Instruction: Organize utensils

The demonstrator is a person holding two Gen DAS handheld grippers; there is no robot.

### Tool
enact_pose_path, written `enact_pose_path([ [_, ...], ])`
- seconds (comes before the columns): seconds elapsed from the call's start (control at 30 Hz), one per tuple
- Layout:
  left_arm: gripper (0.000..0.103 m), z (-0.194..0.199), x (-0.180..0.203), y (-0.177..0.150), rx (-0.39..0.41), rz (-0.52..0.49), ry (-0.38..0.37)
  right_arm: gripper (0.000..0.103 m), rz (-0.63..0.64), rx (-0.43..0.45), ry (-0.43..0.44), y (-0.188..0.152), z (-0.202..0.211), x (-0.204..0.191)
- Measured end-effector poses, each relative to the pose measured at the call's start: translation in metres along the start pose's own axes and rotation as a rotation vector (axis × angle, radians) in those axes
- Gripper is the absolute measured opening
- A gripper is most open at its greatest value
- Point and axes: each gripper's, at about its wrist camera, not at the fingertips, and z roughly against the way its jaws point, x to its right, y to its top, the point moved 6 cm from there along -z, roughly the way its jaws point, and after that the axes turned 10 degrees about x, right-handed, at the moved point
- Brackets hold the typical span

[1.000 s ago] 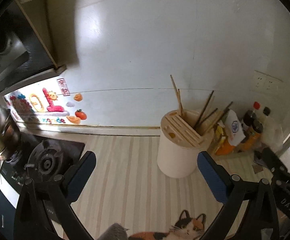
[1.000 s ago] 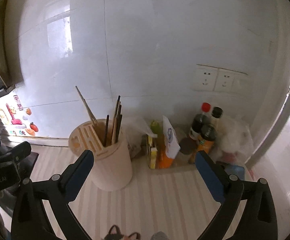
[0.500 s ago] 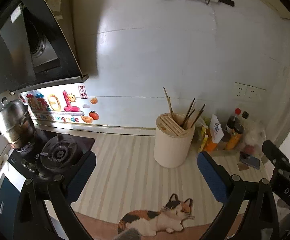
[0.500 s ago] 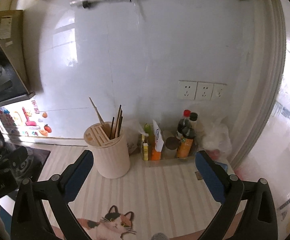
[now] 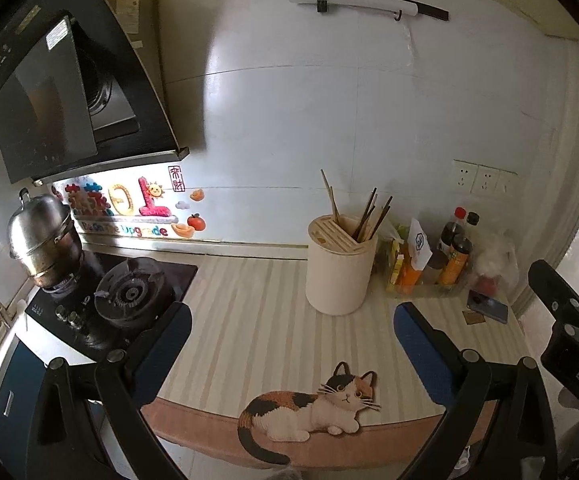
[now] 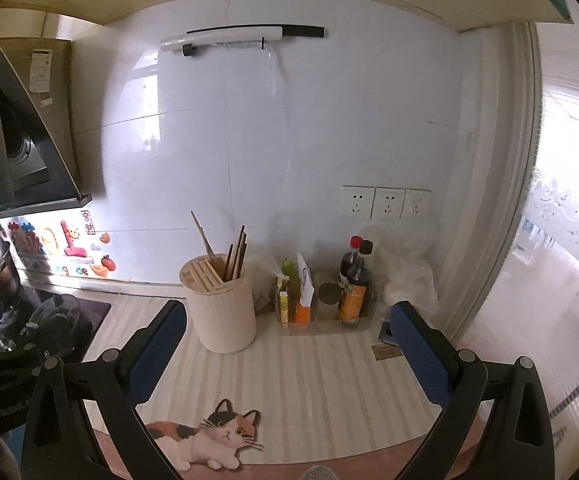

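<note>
On the striped counter (image 6: pixel 313 364), chopsticks (image 6: pixel 236 256) stand in the cream holder (image 6: pixel 225 312); each hand-held gripper (image 5: pixel 291 350) (image 6: pixel 289 344) gapes wide, empty.

A cat picture (image 5: pixel 313 408) on the striped counter (image 5: pixel 249 320), sauce bottles (image 6: pixel 355 284) by the wall, a shiny pot (image 5: pixel 43 240) on the stove (image 5: pixel 129 296).

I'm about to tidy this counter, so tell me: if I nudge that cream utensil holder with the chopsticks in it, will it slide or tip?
The utensil holder looks wide and flat-based, so it would probably slide on the striped counter rather than tip. The chopsticks lean loosely in its open side and would likely rattle or shift. Pushing near its base seems safer than near the rim.
</note>
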Motion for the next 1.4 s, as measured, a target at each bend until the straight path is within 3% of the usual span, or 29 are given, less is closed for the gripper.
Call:
enact_pose_path([
  [1.4,0.103,0.013,0.002,-0.005,0.007,0.013,0.010,0.103,0.033,-0.006,0.029,-0.007,0.021,-0.003],
])
